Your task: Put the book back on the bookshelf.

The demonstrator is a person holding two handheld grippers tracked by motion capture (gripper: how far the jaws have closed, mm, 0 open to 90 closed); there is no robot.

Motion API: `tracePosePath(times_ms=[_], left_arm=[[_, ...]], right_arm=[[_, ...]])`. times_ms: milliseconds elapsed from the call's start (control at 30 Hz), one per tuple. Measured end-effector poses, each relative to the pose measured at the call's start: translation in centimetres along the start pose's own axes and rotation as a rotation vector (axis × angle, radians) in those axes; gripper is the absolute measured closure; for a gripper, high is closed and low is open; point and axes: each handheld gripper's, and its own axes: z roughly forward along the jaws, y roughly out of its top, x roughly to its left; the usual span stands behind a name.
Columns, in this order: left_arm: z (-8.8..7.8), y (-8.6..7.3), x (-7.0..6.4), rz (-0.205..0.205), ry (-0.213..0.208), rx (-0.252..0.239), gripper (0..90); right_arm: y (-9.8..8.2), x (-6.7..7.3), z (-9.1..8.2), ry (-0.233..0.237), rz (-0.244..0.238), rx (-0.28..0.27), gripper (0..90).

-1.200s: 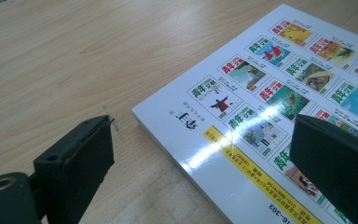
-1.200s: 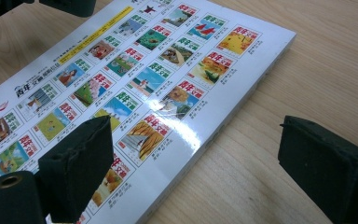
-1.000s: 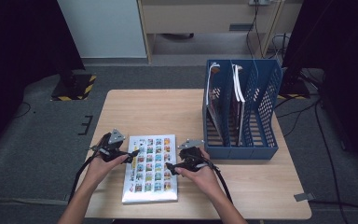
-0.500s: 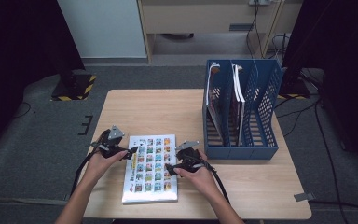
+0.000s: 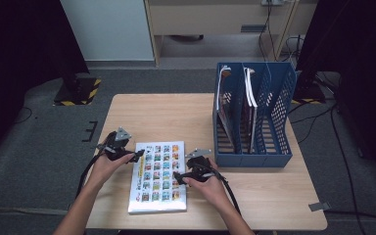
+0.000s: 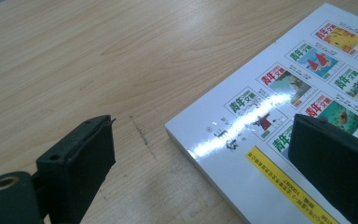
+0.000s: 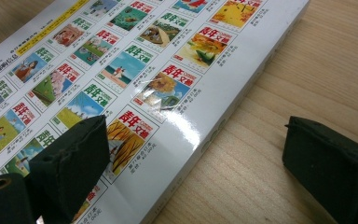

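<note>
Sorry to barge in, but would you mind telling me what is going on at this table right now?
A person is working on a book that lies flat on the wooden table, with a handheld gripper at each of its long edges. The left gripper is at the left edge, the right gripper at the right edge. Both are open, each with one jaw over the cover and the other over bare wood, so nothing is gripped yet. A blue file rack stands to the right, holding a few books.

Even overhead light, dark room edges, and white glare on the glossy book (image 6: 242, 140) cover.
</note>
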Motion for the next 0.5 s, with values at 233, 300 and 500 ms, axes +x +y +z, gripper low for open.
tracePosePath(times_ms=[233,300,500], left_arm=[[1.5,0.2,0.3,-0.015,0.010,0.043,7.3],[2.0,0.2,0.3,-0.014,0.006,0.056,7.3],[3.0,0.5,0.6,-0.024,-0.029,0.073,7.2]], right_arm=[[-0.1,0.4,-0.1,-0.027,-0.013,-0.018,7.3],[-0.2,0.4,-0.1,-0.031,-0.015,-0.022,7.3],[-0.2,0.4,-0.1,-0.030,-0.017,-0.024,7.4]])
